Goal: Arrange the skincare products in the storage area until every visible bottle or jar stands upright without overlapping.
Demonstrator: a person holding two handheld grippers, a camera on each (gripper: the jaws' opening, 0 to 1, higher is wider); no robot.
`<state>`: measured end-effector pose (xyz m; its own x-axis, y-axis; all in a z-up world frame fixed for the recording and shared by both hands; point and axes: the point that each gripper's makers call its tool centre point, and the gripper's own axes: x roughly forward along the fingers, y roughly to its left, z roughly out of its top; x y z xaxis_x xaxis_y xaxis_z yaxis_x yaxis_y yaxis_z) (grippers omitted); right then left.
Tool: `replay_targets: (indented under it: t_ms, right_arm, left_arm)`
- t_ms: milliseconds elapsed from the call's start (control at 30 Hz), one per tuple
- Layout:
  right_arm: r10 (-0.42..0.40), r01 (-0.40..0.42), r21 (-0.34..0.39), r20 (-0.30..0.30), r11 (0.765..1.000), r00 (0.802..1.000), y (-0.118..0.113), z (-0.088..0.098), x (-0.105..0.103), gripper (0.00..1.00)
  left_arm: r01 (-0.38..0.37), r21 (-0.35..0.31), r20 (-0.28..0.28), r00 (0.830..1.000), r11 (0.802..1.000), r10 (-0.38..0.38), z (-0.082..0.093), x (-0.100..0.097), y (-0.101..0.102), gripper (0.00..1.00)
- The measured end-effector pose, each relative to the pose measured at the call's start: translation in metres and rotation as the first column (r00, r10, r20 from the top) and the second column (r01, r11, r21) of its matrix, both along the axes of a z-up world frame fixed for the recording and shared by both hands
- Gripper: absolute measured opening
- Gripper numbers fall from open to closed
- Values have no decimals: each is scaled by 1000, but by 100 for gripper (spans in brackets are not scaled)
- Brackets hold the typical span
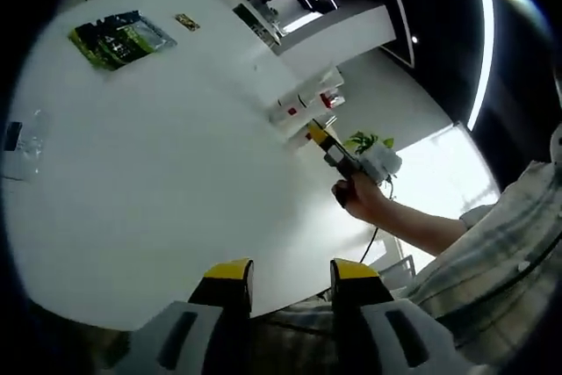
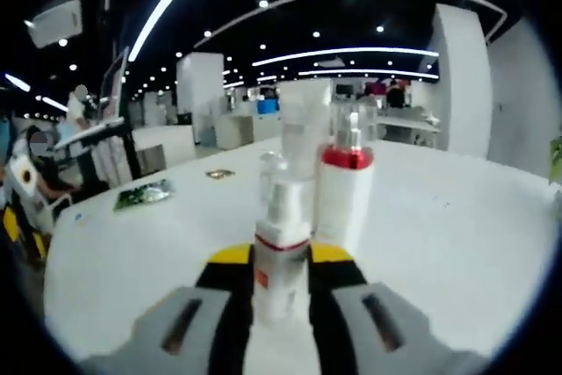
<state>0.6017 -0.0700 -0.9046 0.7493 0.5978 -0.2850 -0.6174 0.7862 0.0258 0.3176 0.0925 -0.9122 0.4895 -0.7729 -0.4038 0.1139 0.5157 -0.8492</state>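
In the right gripper view the right gripper [image 2: 281, 283] rises from 6 o'clock with its yellow-tipped jaws closed on a small clear pump bottle [image 2: 282, 248], which stands upright between them on the white desk [image 2: 439, 226]; a red band rings its neck, and the small red mark on its label is too blurred to read. Just behind it, toward 1 o'clock, stands a taller white bottle with a red collar [image 2: 344, 183], upright and touching or nearly touching the first, and behind both rises a pale frosted container [image 2: 303, 125] whose outline is hard to make out. Farther off at 10 o'clock a green packet [image 2: 143, 194] lies flat on the desk, with a small dark card [image 2: 219, 174] beyond it. Past the desk edge is a large office hall with white pillars, a dark ceiling with curved light strips and spot lamps, and people at the left side. In the left gripper view the left gripper [image 1: 290, 283] sits at 6 o'clock, jaws apart and holding nothing, over bare desk. Farther out toward 1 o'clock a person's hand [image 1: 362, 198] holds the right gripper at the group of white and red bottles [image 1: 307, 104] near the desk's far edge. The green packet lies at 10 o'clock, a small green plant [image 1: 367, 141] stands beyond the hand, and a checked sleeve [image 1: 492, 243] fills the 4 o'clock side.
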Motion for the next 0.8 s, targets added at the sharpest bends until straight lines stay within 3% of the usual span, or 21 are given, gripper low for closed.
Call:
replay_targets:
  t_ms: [233, 567, 800]
  right_arm:
    - [-37, 35, 51, 30, 998, 999, -7, 0, 5, 21]
    - [18, -17, -15, 90, 1000, 996, 1, 2, -18, 21]
    - [12, -5, -65, 111, 998, 994, 2, -1, -11, 21]
  left_arm:
    - [2, -5, -8, 1000, 1000, -2, 2, 3, -4, 35]
    - [-2, -27, -18, 1000, 1000, 2, 2, 4, -8, 35]
    - [-8, -35, -16, 1000, 999, 7, 3, 6, -6, 35]
